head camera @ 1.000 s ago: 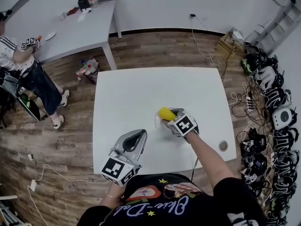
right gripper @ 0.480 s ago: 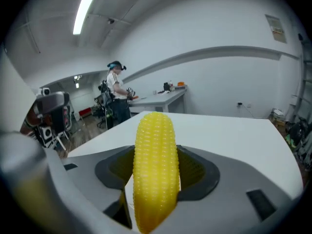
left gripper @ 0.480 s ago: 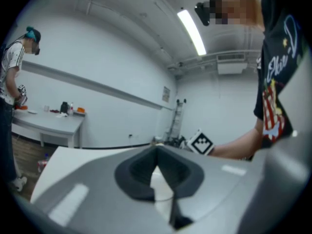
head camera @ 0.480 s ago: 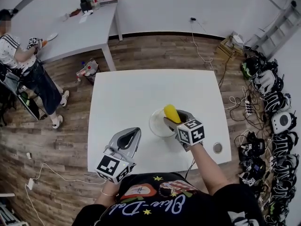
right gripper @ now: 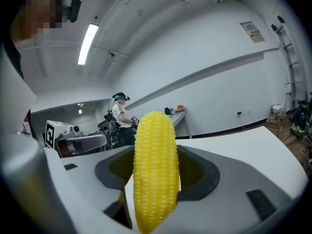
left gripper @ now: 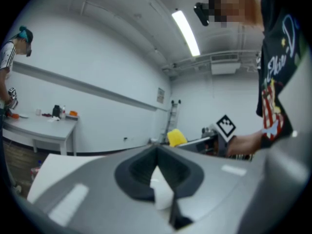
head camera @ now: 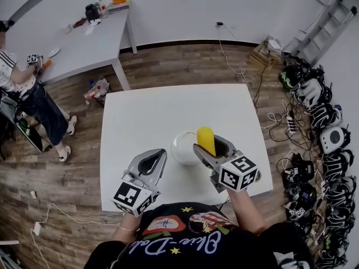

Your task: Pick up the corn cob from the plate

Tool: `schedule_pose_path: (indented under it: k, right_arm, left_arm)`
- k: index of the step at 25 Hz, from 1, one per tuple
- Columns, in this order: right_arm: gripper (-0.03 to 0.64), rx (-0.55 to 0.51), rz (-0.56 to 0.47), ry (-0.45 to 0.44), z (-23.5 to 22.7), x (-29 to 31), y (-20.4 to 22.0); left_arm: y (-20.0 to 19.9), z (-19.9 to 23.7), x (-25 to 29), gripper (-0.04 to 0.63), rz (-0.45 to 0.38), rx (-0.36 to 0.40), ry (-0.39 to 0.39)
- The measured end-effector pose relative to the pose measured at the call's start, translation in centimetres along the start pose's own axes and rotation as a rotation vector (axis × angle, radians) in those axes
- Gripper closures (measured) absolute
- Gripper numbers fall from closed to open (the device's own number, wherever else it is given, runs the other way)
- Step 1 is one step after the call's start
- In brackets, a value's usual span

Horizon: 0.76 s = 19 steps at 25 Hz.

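My right gripper (head camera: 210, 144) is shut on the yellow corn cob (head camera: 206, 139), held up above the white table just right of the white plate (head camera: 180, 147). In the right gripper view the corn cob (right gripper: 155, 167) stands upright between the jaws, filling the gap. My left gripper (head camera: 150, 162) hovers over the table's near left part with its jaws together and nothing in them. The left gripper view shows its closed jaws (left gripper: 158, 167), with the corn cob (left gripper: 176, 137) and the right gripper's marker cube (left gripper: 224, 126) beyond.
The white table (head camera: 146, 116) stands on a wood floor. A small round metal thing (head camera: 257, 175) lies near its right front corner. A second table (head camera: 73, 41) with a person (head camera: 28, 88) beside it is at the back left. Helmets and cables (head camera: 320, 128) line the right side.
My right gripper has lifted the corn cob off the plate and drawn it back toward me. The left gripper has stayed about where it was.
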State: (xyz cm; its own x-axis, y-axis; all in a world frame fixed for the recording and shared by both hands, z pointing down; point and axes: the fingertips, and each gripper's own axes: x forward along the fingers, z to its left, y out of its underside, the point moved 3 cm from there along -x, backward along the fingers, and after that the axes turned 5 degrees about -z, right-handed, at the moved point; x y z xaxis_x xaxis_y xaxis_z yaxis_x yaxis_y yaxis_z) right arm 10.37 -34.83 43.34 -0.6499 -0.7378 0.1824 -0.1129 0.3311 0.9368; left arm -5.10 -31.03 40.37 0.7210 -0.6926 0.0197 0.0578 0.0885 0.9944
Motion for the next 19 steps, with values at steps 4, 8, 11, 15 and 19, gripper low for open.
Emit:
schedule_pose_path:
  k: [4,8,11,15,19]
  right_arm:
    - [0.356,0.001,-0.008,0.000,0.1,-0.3,-0.3]
    - [0.356,0.008,-0.001,-0.001,0.3,-0.4,-0.2]
    - [0.356,-0.002,0.001,-0.009,0.8,-0.1,-0.3]
    - [0.356,-0.018,0.004,-0.019,1.3,0.6,-0.2]
    - [0.356,-0.010,0.011,-0.027,1.7,1.1,0.3]
  left_arm:
    - [-0.2,-0.1,0.4,0.601,-0.006,0.004,0.011]
    - [0.1,-0.1,0.0,0.601,0.006,0.005,0.002]
    - [-0.1,0.4,-0.5,0.601,0.003,0.002,-0.013]
    - [0.1,0.8,-0.8,0.601,0.006,0.003,-0.016]
    - [0.6,1.1,-1.0,0.601,0.007,-0.003,-0.017]
